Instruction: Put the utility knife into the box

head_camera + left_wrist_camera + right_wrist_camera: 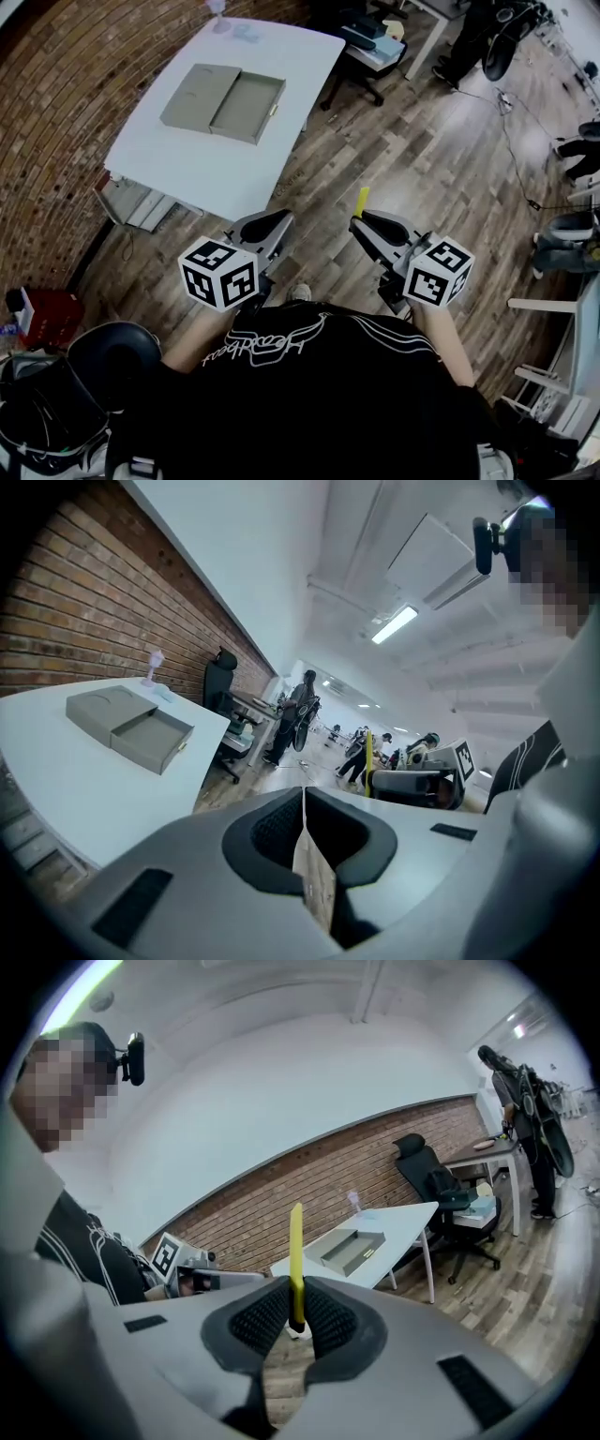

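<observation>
Right hand-held gripper [295, 1286]: jaws closed on the utility knife [296, 1241]. The two ribbed pads pinch its lower end. The thin yellow body stands straight up out of the pads, edge-on in the right gripper view. From the head view the knife sticks forward past the jaw tips, pointing away from my body.

Left hand-held gripper [303, 791]: jaws pressed together, with nothing between the pads. Only a thin seam shows where they meet.

I hold both hand-held grippers side by side in front of my chest, apart from each other. They are over the wood floor [441, 159], short of the near edge of the table [216, 164].

The box [223, 101] is grey and lies open on the white table, ahead of me and to the left. Its flat half and its shallow tray half lie side by side, touching. The box is well apart from the knife and from both hand-held grippers. It is closer to the left one's side than to the right one's.

A brick wall [56, 112] runs along the table's far-left side. An office chair [433, 1185] stands beyond the table's end.
</observation>
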{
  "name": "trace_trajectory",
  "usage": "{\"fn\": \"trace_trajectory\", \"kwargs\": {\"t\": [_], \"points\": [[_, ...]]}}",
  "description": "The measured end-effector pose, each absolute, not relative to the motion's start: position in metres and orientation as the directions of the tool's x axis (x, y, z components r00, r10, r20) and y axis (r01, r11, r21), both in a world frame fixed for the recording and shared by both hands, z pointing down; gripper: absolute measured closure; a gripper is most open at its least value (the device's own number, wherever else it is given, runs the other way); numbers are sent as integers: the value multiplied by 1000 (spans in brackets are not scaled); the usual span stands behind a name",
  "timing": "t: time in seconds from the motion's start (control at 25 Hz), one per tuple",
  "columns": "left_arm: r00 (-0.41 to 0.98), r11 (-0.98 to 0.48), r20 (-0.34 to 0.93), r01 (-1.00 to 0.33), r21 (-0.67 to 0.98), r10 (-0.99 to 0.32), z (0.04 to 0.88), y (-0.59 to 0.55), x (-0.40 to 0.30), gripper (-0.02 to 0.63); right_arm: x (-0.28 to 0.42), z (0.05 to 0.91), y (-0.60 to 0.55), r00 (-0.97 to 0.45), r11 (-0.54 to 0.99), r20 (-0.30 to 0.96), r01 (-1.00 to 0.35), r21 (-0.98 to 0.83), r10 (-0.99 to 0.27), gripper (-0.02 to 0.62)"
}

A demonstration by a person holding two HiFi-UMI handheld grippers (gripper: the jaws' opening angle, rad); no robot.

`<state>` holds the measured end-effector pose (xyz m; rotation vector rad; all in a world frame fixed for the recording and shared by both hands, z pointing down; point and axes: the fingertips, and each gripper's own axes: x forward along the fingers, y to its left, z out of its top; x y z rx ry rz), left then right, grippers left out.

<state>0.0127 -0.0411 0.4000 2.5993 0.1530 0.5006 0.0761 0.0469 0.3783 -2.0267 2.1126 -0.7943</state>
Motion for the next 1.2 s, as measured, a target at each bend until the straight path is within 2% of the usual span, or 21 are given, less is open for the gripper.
{"fn": "trace_trajectory", "kwargs": {"t": [0.28,0.68,1.2], "points": [[934,-878,323,-23,478,151,400,-80,26,572,94,384,12,-139,-3,298,-903,-430,-944,545],[936,-874,352,-163,458,10,405,-144,54,571,140,396,-59,-253,104,296,-893,-438,-921,545],[878,-781,432,-414,469,-206,413,-248,118,571,224,406,-203,-471,298,359,-846,-442,-805,545]]}}
